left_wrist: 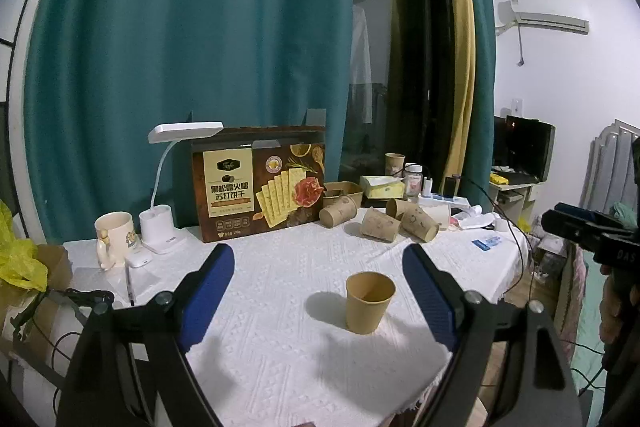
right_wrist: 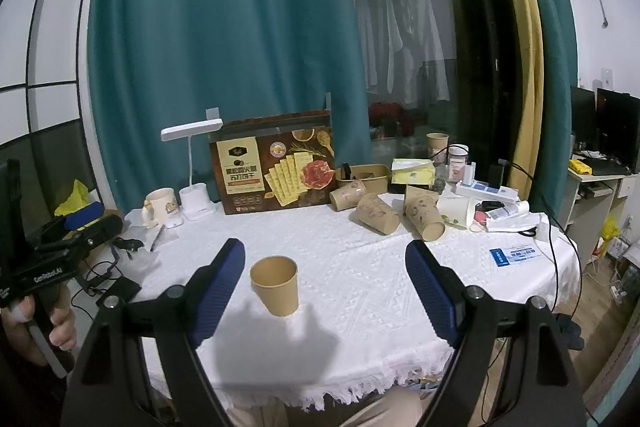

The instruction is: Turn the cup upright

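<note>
Between your left gripper's (left_wrist: 318, 267) spread fingers nothing is held; the right gripper (right_wrist: 325, 261) is spread just as wide and equally empty. Both hang back from the cup (left_wrist: 369, 303), which stands upright, mouth up, on the white cloth (left_wrist: 280, 347) near the front edge, touching neither tool. From the right wrist view it sits just beside your left-hand pad (right_wrist: 218, 291), apart from it. Judged by that, your flip looks done for this cup. Farther back, several printed cups (right_wrist: 378, 213) lie on their sides by the cracker box (right_wrist: 274, 167); whether they belong to your task you cannot tell.
</note>
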The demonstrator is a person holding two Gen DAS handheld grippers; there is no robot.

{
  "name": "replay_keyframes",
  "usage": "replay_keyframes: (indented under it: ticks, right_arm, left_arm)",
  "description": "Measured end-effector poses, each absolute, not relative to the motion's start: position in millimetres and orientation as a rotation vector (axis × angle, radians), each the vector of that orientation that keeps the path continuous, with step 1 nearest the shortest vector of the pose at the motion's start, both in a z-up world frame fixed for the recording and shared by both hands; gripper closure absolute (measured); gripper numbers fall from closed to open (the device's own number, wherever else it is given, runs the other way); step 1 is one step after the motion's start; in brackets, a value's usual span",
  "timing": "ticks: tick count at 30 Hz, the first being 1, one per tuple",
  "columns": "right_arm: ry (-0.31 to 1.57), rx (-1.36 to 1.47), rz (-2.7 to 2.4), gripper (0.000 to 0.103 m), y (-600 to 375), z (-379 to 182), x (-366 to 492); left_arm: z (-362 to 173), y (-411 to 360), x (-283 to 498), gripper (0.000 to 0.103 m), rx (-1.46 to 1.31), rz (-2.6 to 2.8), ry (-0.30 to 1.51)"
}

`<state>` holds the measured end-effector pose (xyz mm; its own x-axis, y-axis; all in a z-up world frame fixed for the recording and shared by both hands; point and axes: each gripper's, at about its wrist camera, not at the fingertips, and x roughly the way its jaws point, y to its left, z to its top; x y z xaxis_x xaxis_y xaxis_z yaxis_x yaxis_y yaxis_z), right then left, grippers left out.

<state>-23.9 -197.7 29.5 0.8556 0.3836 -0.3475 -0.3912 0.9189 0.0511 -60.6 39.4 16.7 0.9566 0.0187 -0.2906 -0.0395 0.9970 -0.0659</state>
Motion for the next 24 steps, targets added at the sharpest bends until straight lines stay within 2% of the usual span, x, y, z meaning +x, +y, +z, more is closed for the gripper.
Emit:
replay_keyframes:
  ticks: [24]
  right_arm:
    - [0.369, -0.024, 0.409, 0.022, -191.9, 24.9, -23.4]
  left_arm:
    - [17.6, 35.1, -60.0, 0.017, -0.060, 0.015, 0.296]
